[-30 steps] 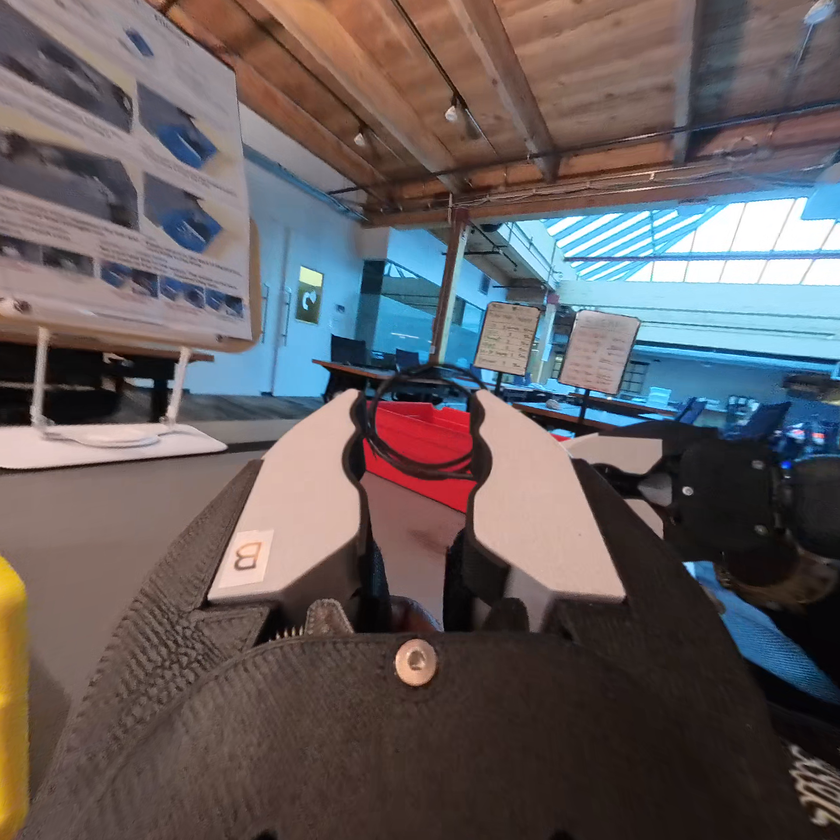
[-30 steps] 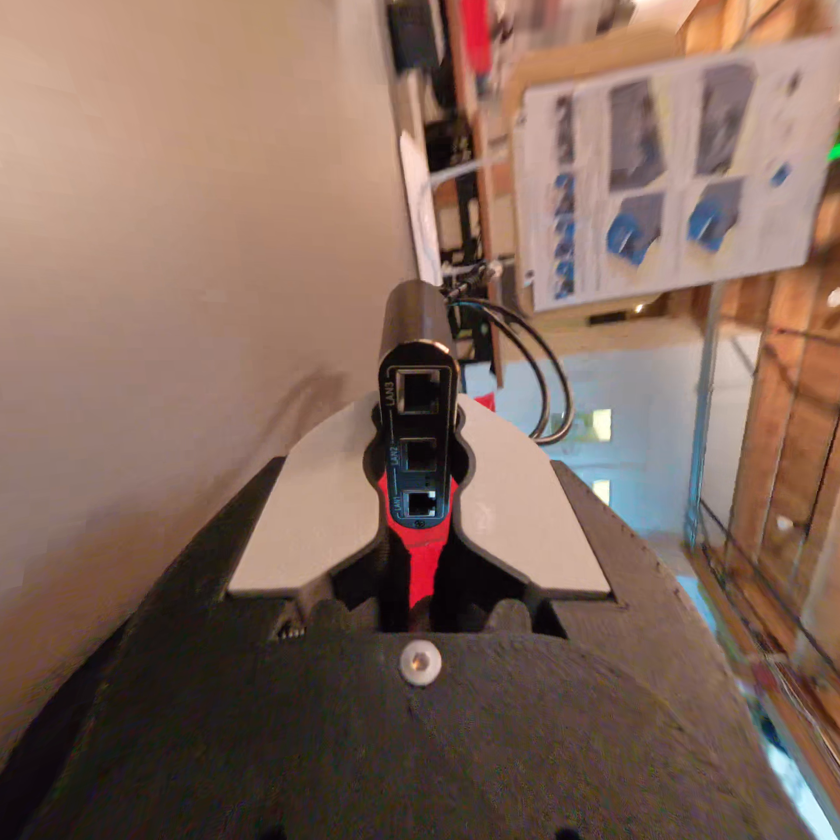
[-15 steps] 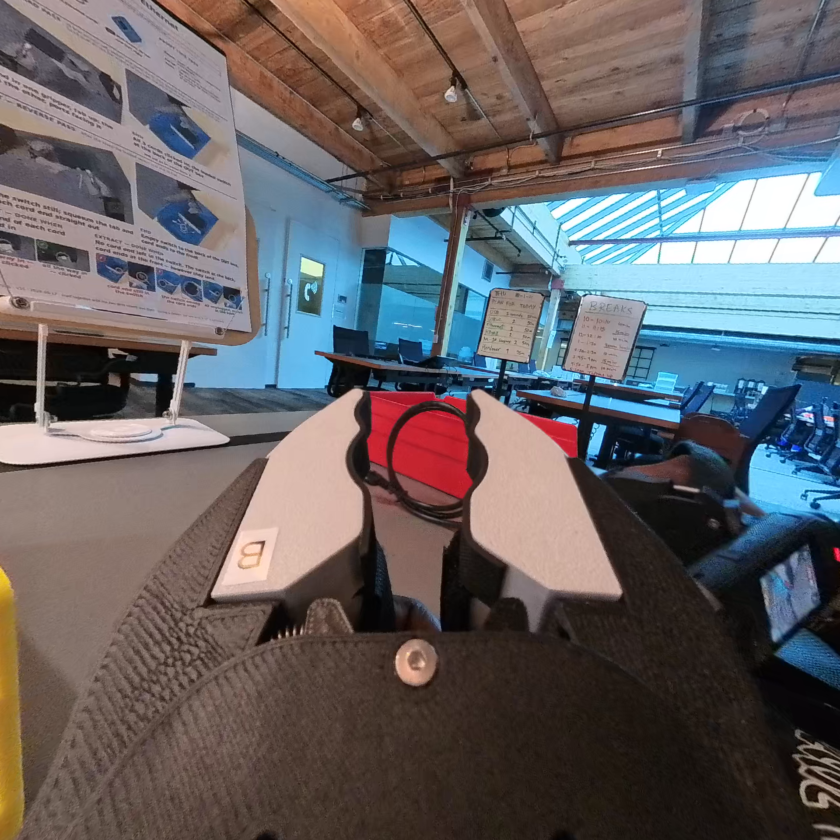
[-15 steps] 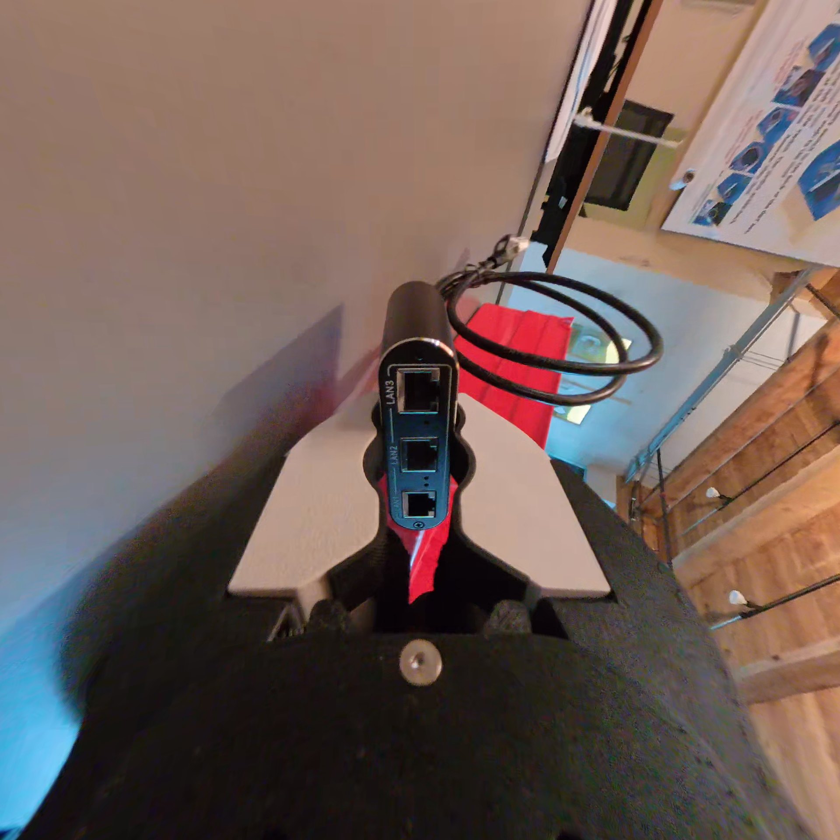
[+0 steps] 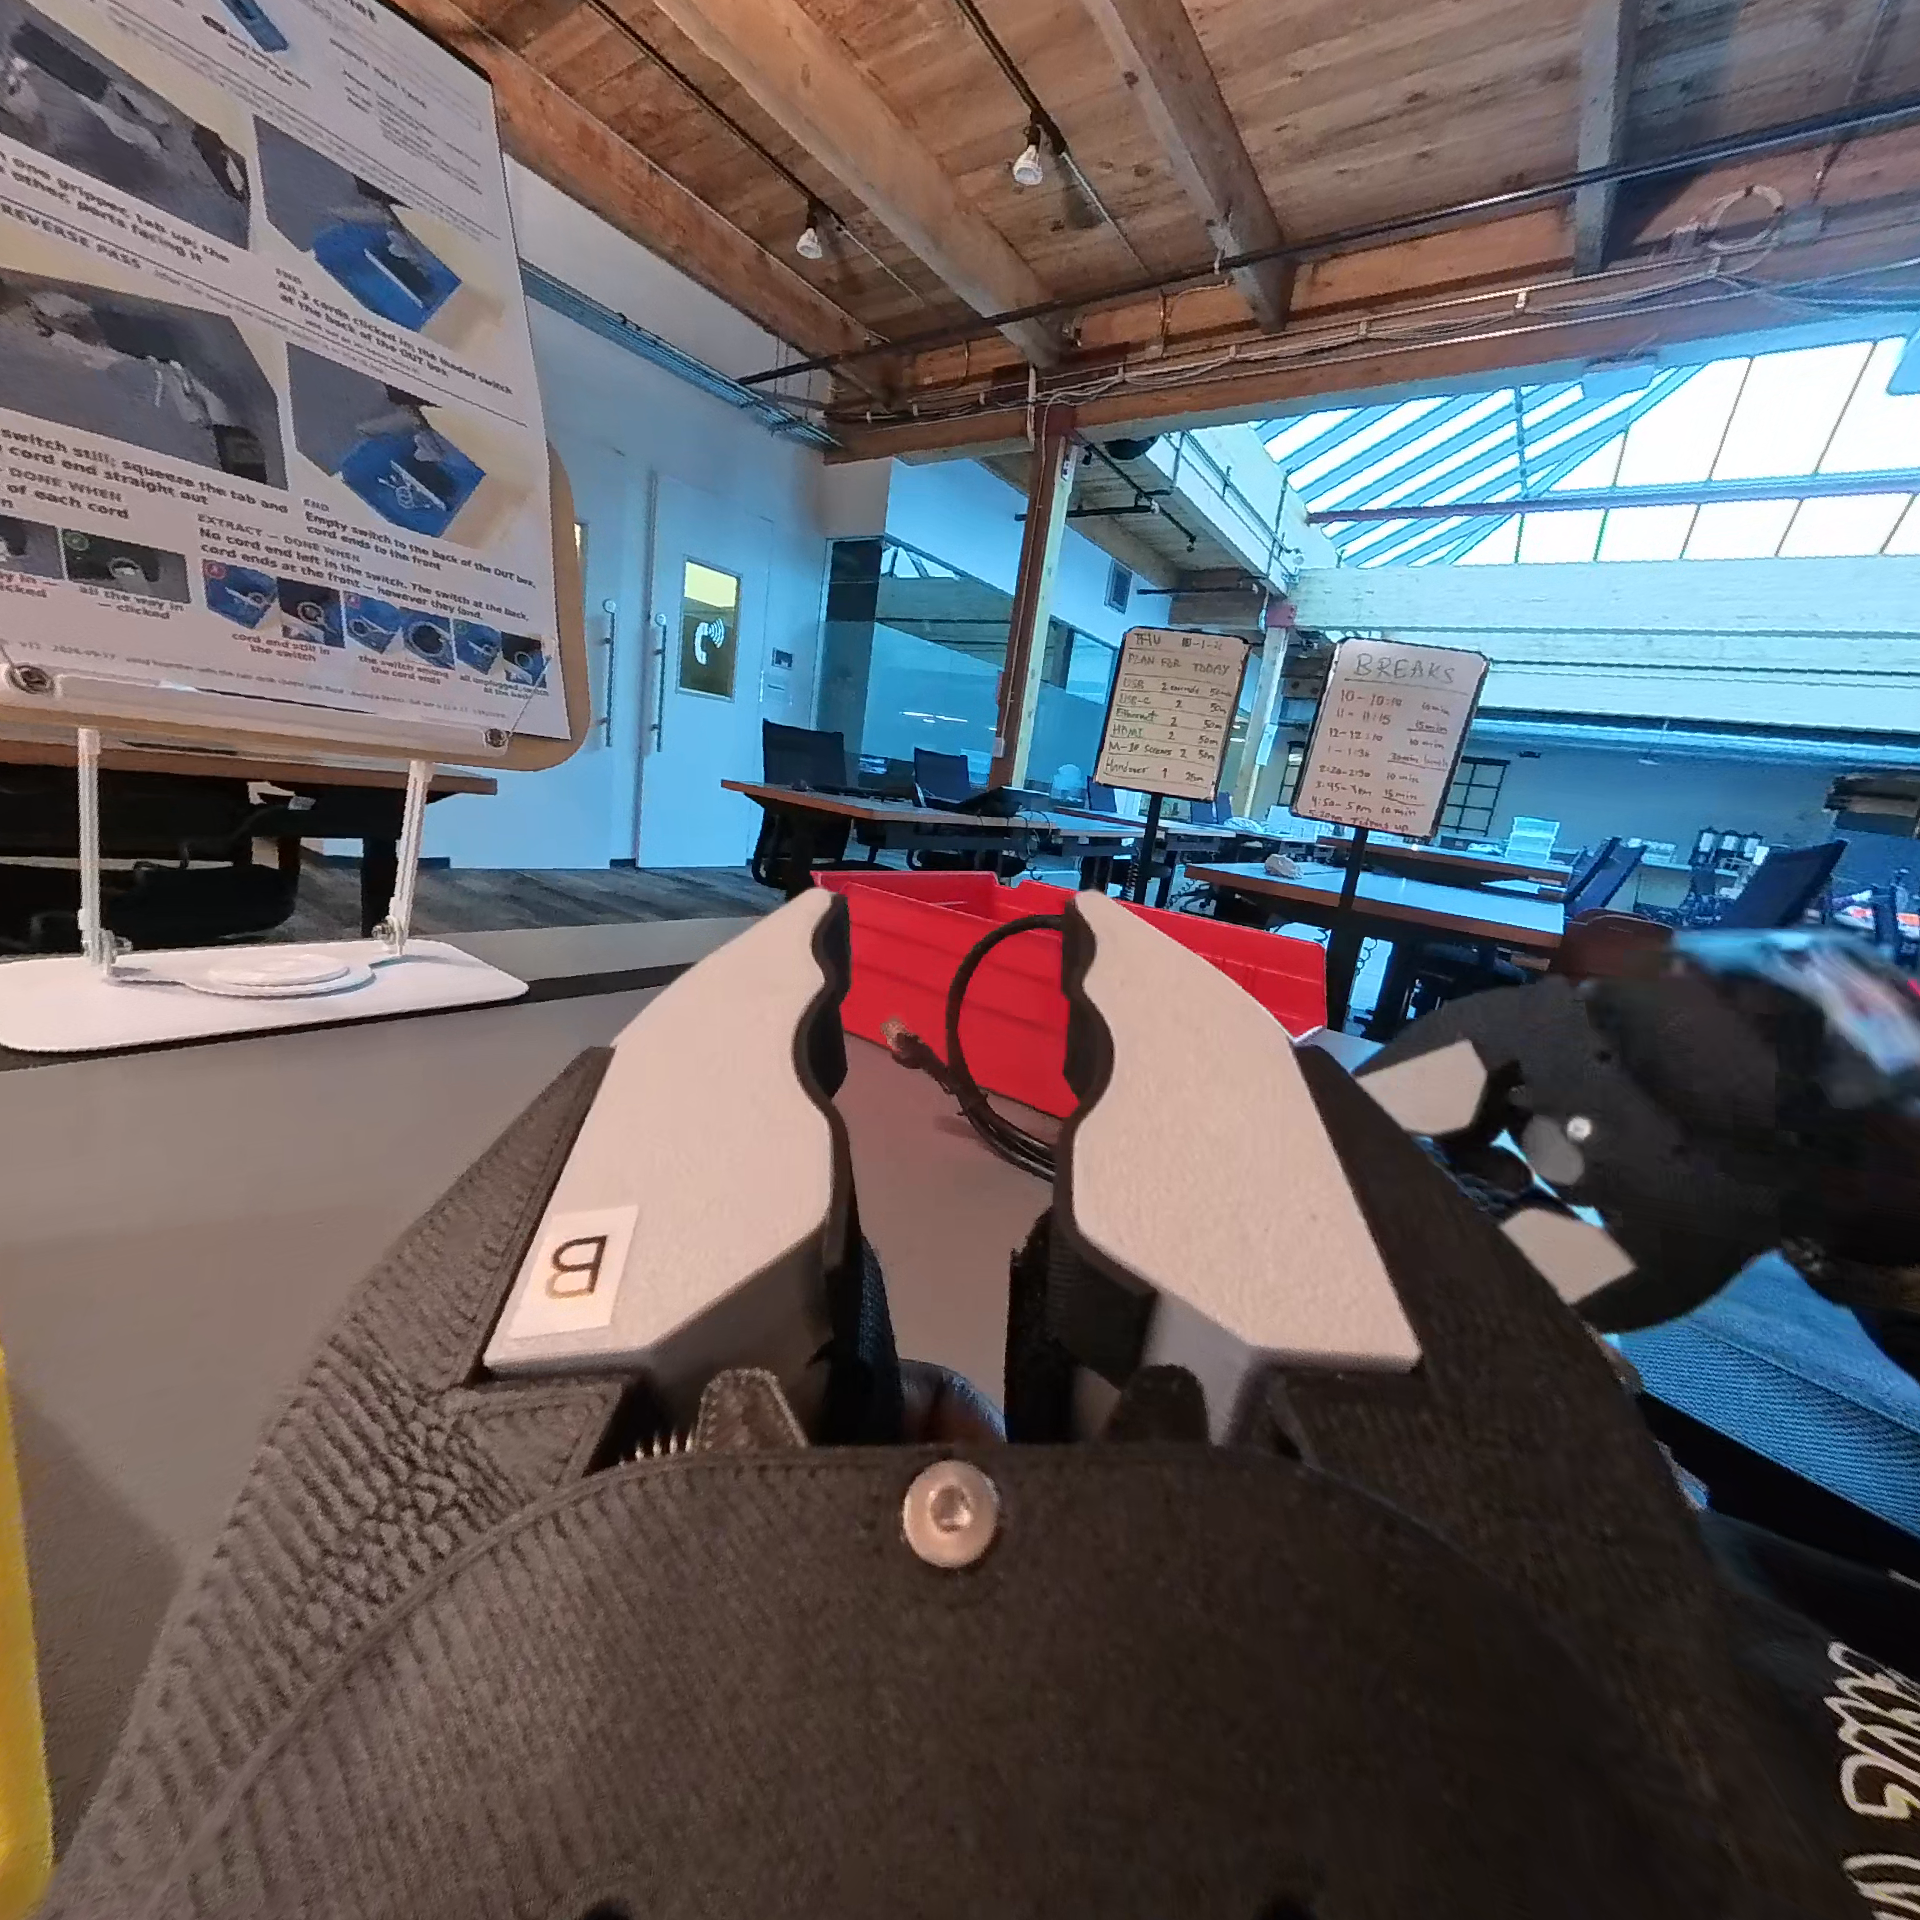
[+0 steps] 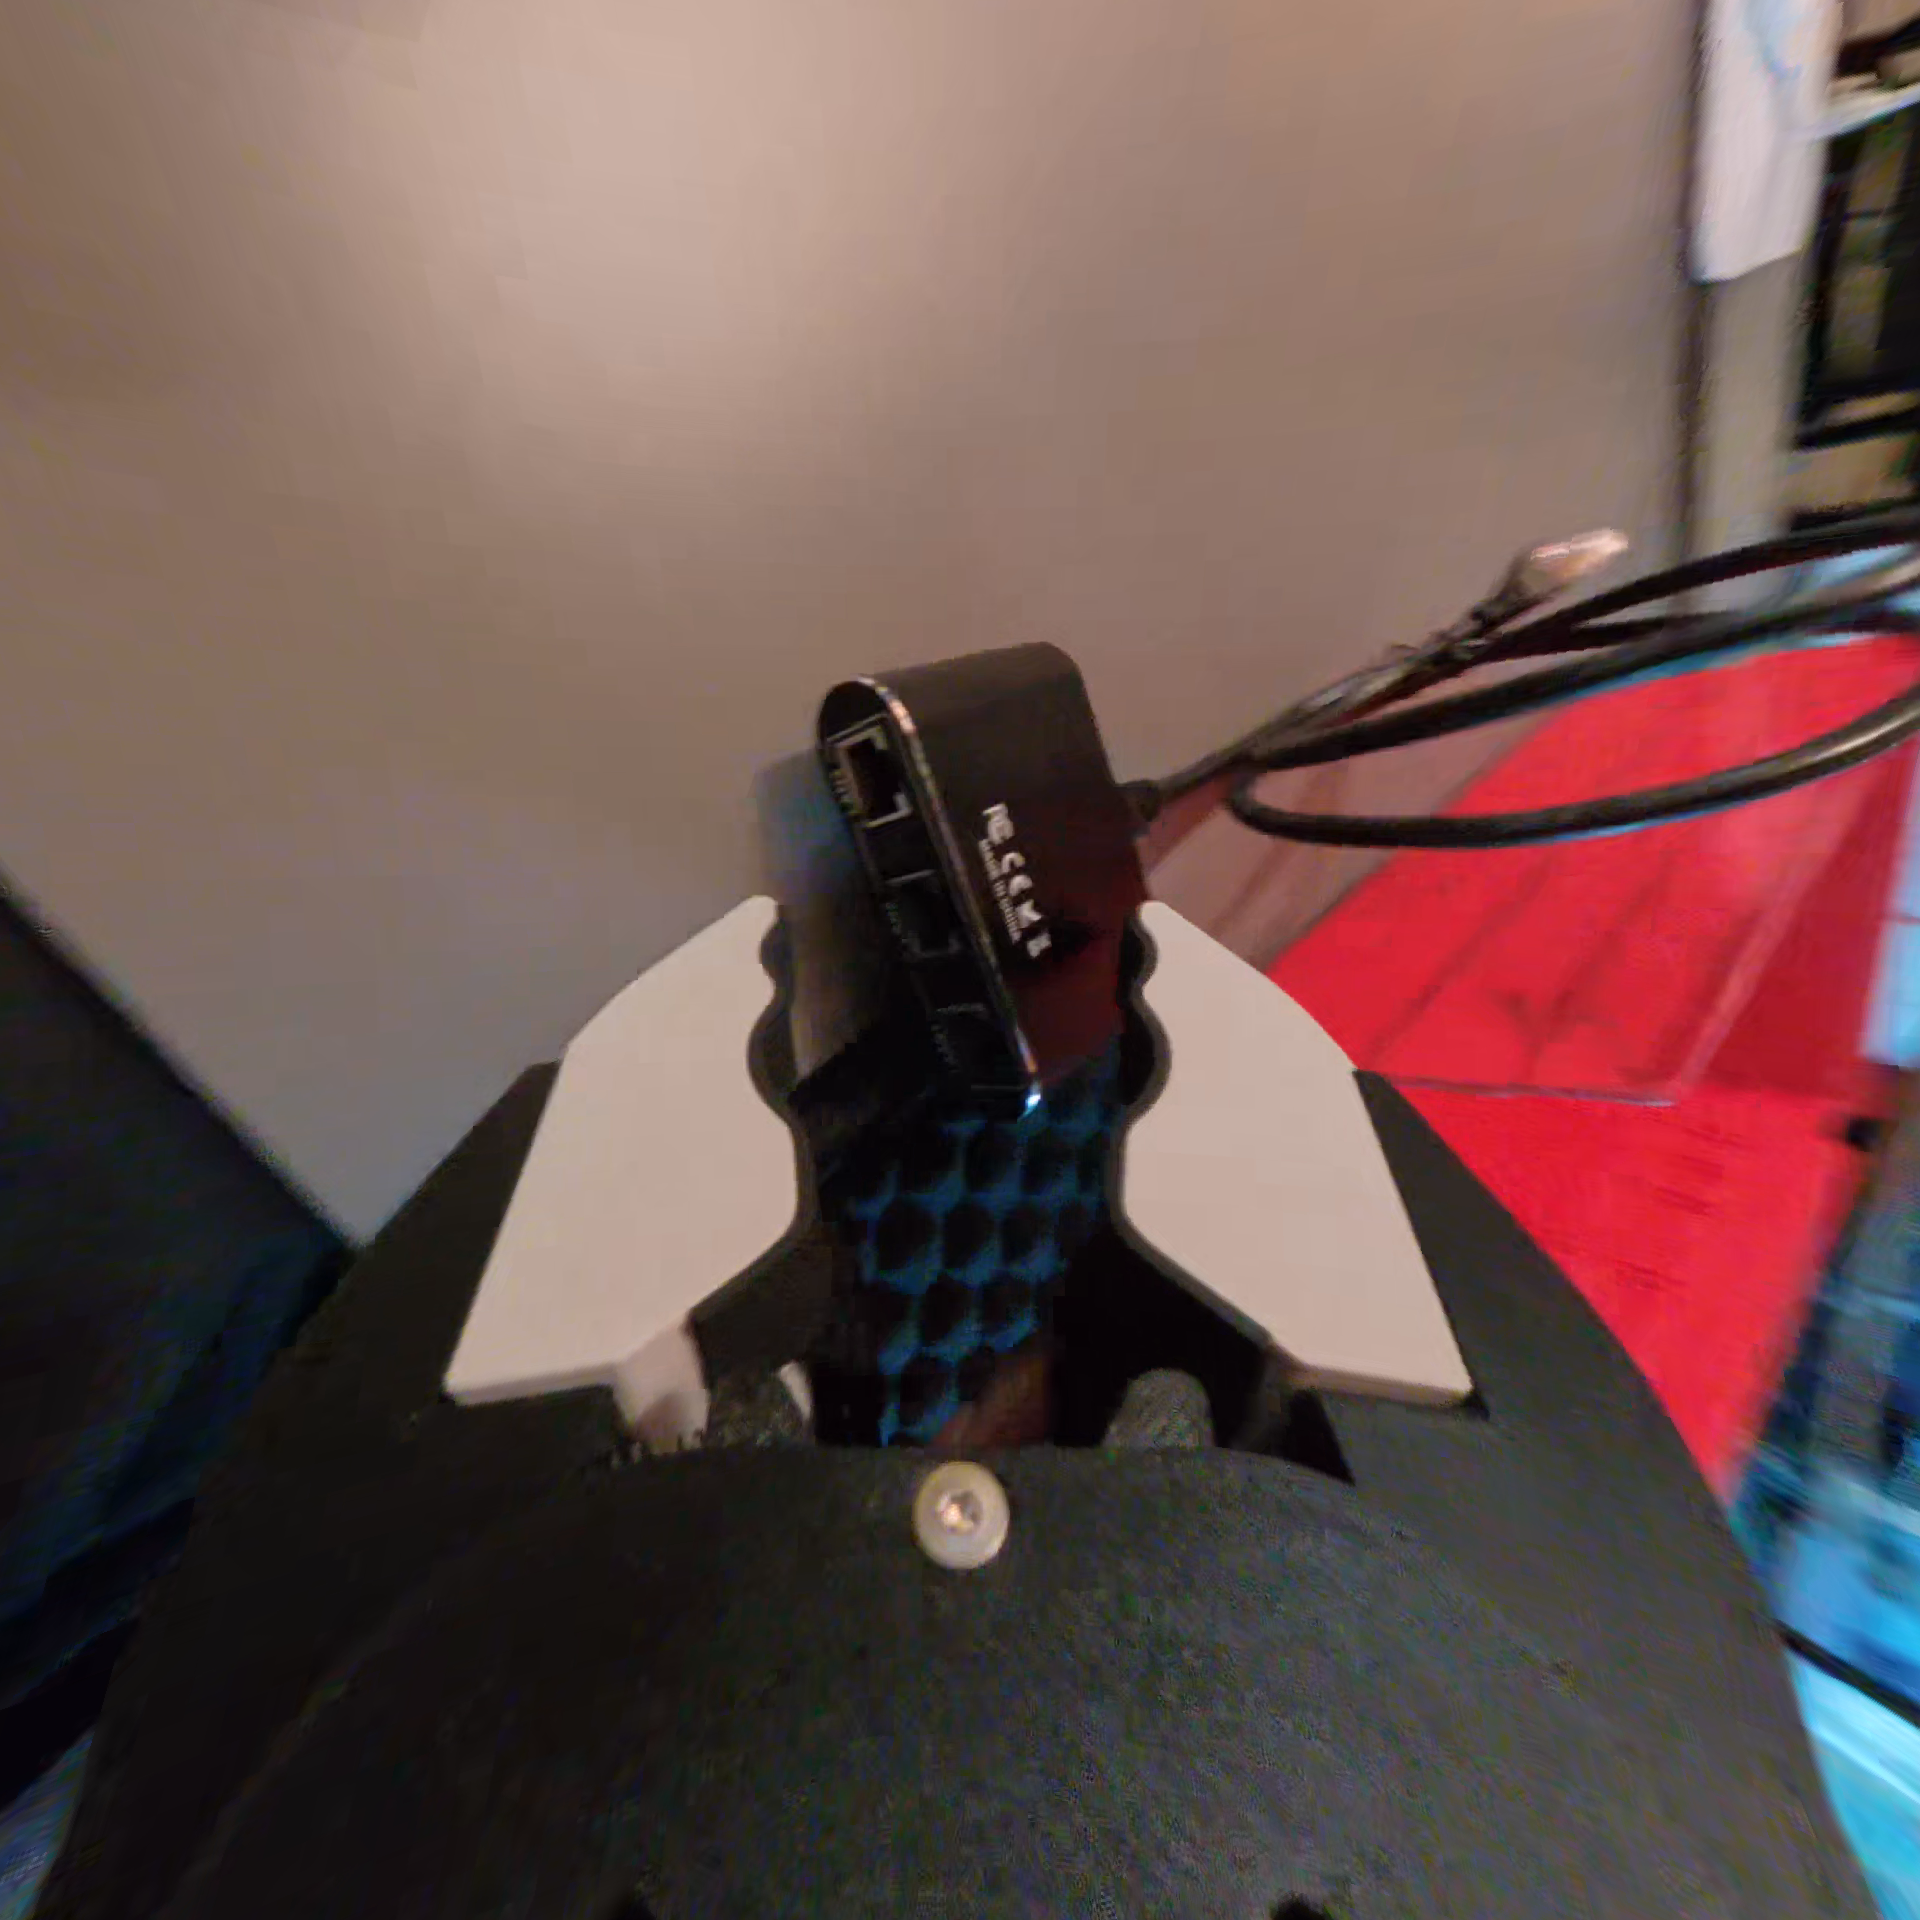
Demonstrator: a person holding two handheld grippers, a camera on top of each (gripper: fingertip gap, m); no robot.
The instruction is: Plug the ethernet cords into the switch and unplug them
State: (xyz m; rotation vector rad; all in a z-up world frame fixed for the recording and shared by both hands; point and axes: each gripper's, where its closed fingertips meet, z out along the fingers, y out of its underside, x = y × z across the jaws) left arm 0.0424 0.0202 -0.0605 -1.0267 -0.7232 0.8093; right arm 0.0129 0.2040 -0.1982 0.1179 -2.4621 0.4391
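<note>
Two grippers are in my views. My right gripper (image 6: 956, 997) pinches the black switch (image 6: 977, 831) between its grey fingers (image 6: 1236, 1122); the switch stands tilted, its row of ports facing my camera and all visibly empty. One black ethernet cord (image 6: 1558, 748) leaves the far end of the switch, loops to the right over the red bin (image 6: 1621, 1018), and ends in a free clear plug (image 6: 1569, 556) hanging above the grey worktop (image 6: 520, 416).

My left gripper (image 5: 951, 1013) holds nothing; its fingers (image 5: 717, 1132) stand slightly parted with an empty gap between them. Through that gap I see the same cord (image 5: 971, 1023) arching in front of the red bin (image 5: 935, 956), its plug (image 5: 902, 1036) just above the worktop (image 5: 260, 1143). The right gripper (image 5: 1455, 1164) appears blurred at the right edge. An instruction board (image 5: 260, 395) on a white stand (image 5: 239, 987) sits on the worktop to the left, well apart from the bin.
</note>
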